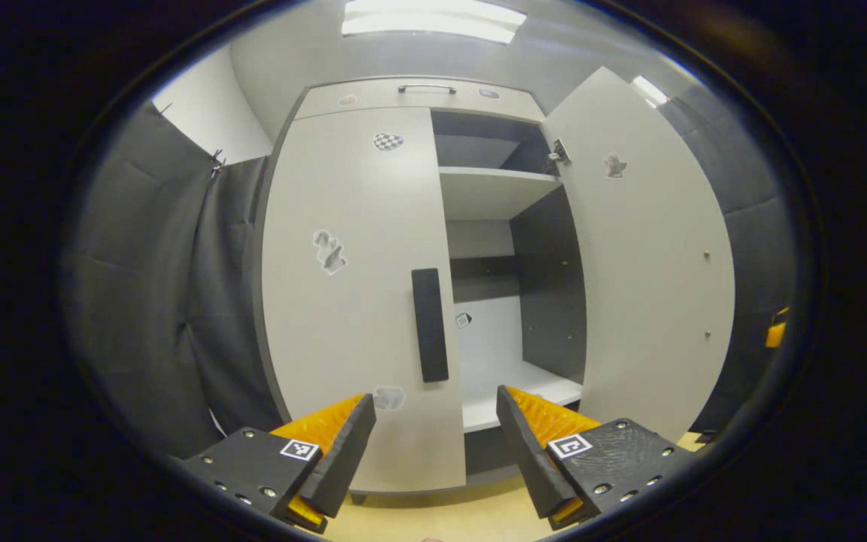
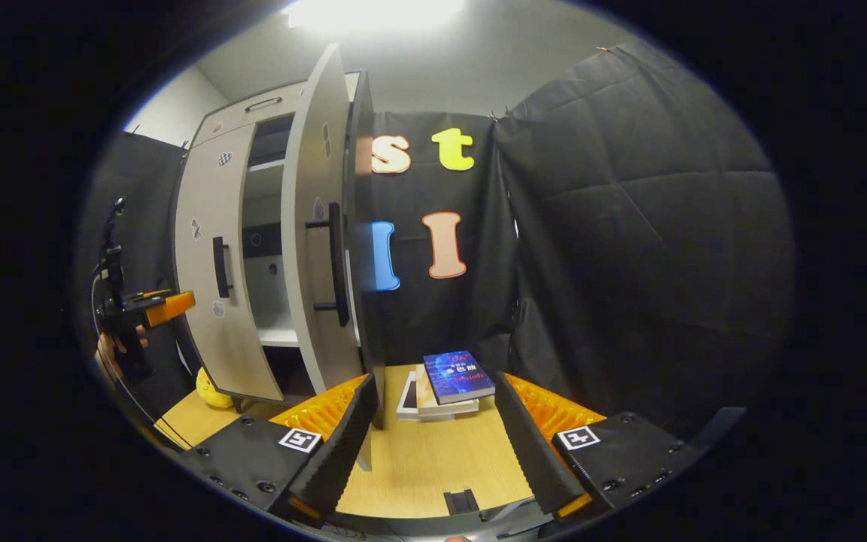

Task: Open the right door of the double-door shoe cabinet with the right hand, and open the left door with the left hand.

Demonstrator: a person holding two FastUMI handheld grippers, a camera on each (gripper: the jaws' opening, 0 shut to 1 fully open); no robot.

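- Shoe cabinet (image 1: 373, 98), tall and upright, stands at the centre of the left gripper view and at the left of the right gripper view; its base is partly cut off behind the tongs in both.
- Left door (image 1: 351, 301): shut, flat across the cabinet front, long axis vertical. Its dark bar handle (image 1: 430, 325) runs vertically along the inner edge.
- Right door (image 1: 648, 263): swung open toward the right of the left gripper view, showing its inner face; in the right gripper view it is seen nearly edge-on, with its handle (image 2: 337, 263) on the outer face.
- Interior: a shelf (image 1: 490, 188) at upper centre and a lower shelf (image 1: 512, 388) below; the deeper corners are in shadow and hard to make out.
- Stickers on the doors are too small to identify.
- Left tongs (image 1: 436, 440): spread wide, holding nothing, short of the left door's handle; also seen at the far left of the right gripper view, in a hand.
- Right tongs (image 2: 433, 444): spread wide, holding nothing, just before the right door's edge.
- Books (image 2: 448, 388) lie stacked on the wooden floor (image 2: 426, 459) at lower centre; a yellow object (image 2: 211, 391) beside the cabinet base is mostly hidden.
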